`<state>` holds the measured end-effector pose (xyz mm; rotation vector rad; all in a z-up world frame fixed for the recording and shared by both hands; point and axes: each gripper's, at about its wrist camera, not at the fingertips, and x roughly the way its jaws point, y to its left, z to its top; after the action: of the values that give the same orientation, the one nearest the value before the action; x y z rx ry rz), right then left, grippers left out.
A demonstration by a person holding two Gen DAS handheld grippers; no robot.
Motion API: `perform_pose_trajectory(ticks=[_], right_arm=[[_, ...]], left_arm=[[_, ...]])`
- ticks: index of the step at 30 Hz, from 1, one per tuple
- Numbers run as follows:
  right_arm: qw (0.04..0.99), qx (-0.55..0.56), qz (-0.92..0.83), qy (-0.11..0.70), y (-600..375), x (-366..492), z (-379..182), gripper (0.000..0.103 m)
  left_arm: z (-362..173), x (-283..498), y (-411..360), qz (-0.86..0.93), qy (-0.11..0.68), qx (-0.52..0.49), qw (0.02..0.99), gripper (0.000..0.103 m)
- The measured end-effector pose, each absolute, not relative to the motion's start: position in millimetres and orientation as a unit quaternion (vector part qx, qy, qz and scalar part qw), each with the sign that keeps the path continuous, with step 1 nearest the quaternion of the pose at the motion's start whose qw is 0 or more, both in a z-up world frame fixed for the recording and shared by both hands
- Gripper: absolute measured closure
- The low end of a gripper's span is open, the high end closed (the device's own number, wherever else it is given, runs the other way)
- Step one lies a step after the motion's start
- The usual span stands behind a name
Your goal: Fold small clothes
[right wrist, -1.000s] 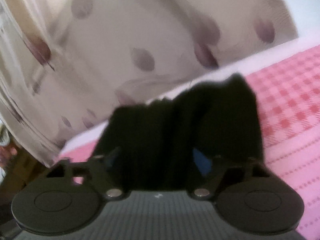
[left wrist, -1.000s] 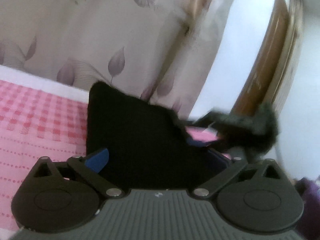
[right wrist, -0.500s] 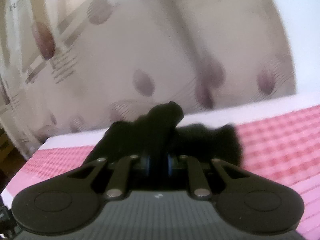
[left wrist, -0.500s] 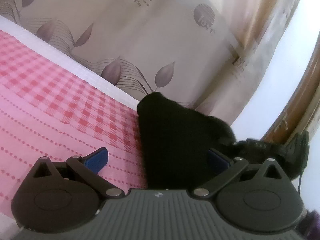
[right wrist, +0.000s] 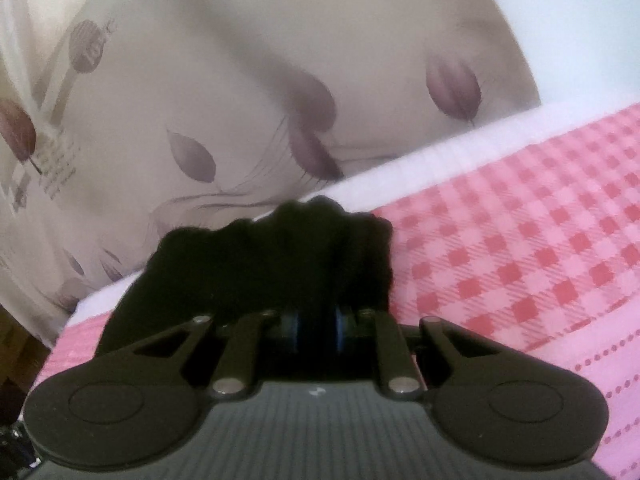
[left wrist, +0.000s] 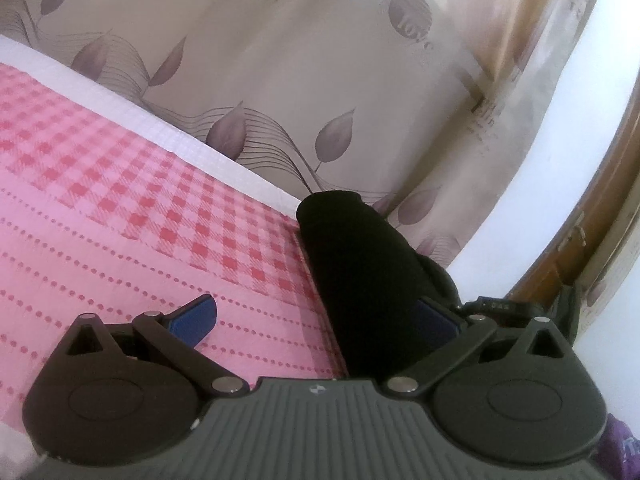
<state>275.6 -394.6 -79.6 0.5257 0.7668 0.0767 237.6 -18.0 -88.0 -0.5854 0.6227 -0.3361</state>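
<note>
A small black garment point(left wrist: 360, 272) lies bunched on the pink checked bed cover point(left wrist: 120, 200), near its far edge. In the left wrist view my left gripper point(left wrist: 316, 320) is open; its blue-padded fingers point(left wrist: 192, 318) stand wide apart, with the garment between them, against the right finger. In the right wrist view my right gripper point(right wrist: 314, 326) is shut on the black garment point(right wrist: 272, 260), which bunches up in front of the closed blue pads. The right gripper's dark body point(left wrist: 520, 308) shows just beyond the garment in the left wrist view.
A beige curtain with purple leaf prints point(left wrist: 300, 80) hangs right behind the bed's white edge point(left wrist: 180, 140). A brown wooden door frame point(left wrist: 592, 220) stands at the right. The pink cover stretches away to the left in the left wrist view.
The right gripper closed on the black garment. The left gripper stayed open and swung, so the garment now sits to the right between its fingers with more bed cover in view.
</note>
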Motion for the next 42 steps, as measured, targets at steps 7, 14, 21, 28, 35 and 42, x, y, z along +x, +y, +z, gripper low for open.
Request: perform_pose_trajectory(ticks=[7,14,21,28,35,42], right_arm=[[0.907,0.233,0.054,0.348,-377.7,223.3,-38.7,0.083],[0.910,0.133,0.040,0.391,-345.9,163.7,-51.7,0.085],[0.904,0.222,0.040,0.363,-373.6,156.2,-32.6,0.068],[0.899,0.231,0.048,0.369,-380.3,175.9,-37.9,0.008],[0.880,0.224,0.087,0.410,-372.5,217.8,-69.8,0.008],[0.871,0.237,0.127,0.412,-367.8,250.6,-80.7,0.007]], left_arm=[[-88.2,237.2,-18.3,-0.168,0.301,-0.280,0.896,0.000],[-81.6,232.1,-30.4,-0.201,0.291,-0.243,0.903,0.000],[-81.4,237.6,-35.1,-0.215,0.317,-0.232,0.894,0.000],[-84.4,290.3,-44.9,-0.237,0.399,-0.256,0.848,0.000],[-98.8,334.4,-72.0,-0.276,0.432,-0.241,0.824,0.000],[-104.5,348.1,-101.2,-0.319,0.419,-0.172,0.832,0.002]])
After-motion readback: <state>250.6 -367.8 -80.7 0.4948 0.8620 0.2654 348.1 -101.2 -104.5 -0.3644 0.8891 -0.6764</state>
